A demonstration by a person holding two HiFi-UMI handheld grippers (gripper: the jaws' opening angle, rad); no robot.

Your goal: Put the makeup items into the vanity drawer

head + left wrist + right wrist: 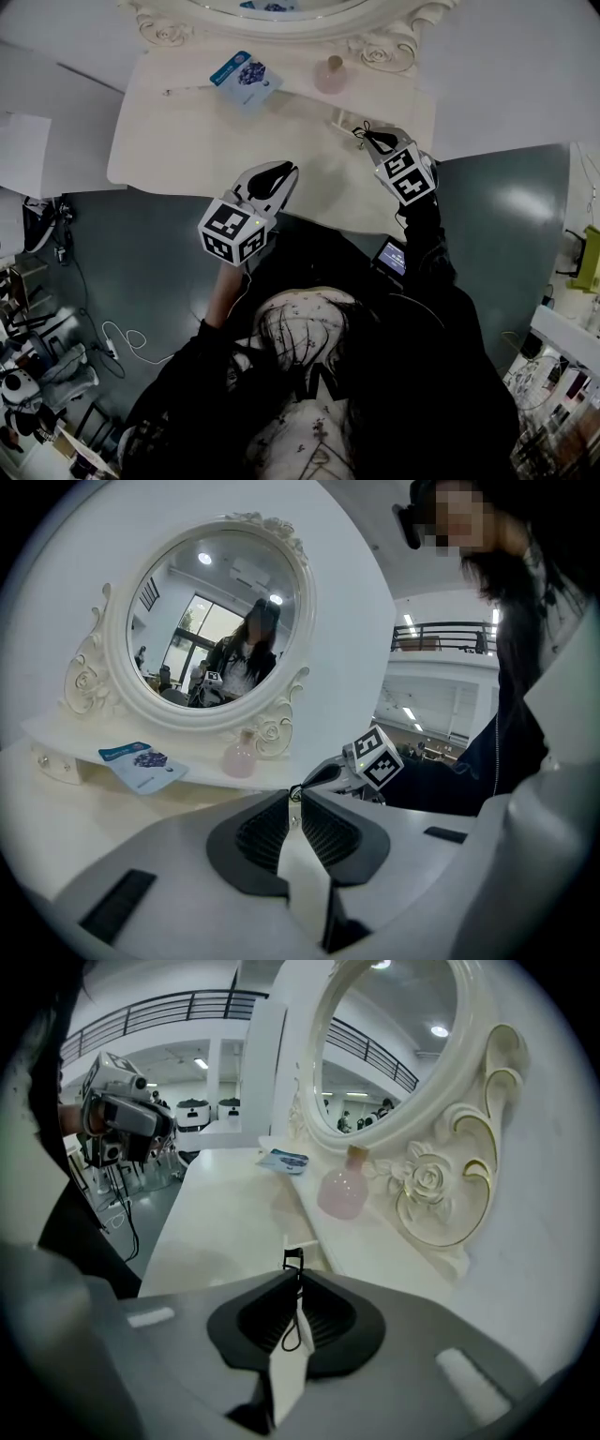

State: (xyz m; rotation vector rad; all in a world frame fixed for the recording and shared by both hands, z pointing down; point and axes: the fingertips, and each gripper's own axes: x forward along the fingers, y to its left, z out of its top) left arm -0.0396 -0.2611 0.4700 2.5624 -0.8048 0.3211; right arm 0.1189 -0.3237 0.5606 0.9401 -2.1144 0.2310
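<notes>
left claw (298, 795) closed, nothing held | right claw (298, 1277) pinching thin black wire item (292, 1259) | both over vanity surface (187, 141)

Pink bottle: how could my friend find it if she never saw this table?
Find the big round mirror with the curly white frame on the cream vanity table. At the foot of that frame, beside a carved rose, stands a little pink bottle. It is the only rounded, pink, upright thing there; the blue packet nearby lies flat.
</notes>
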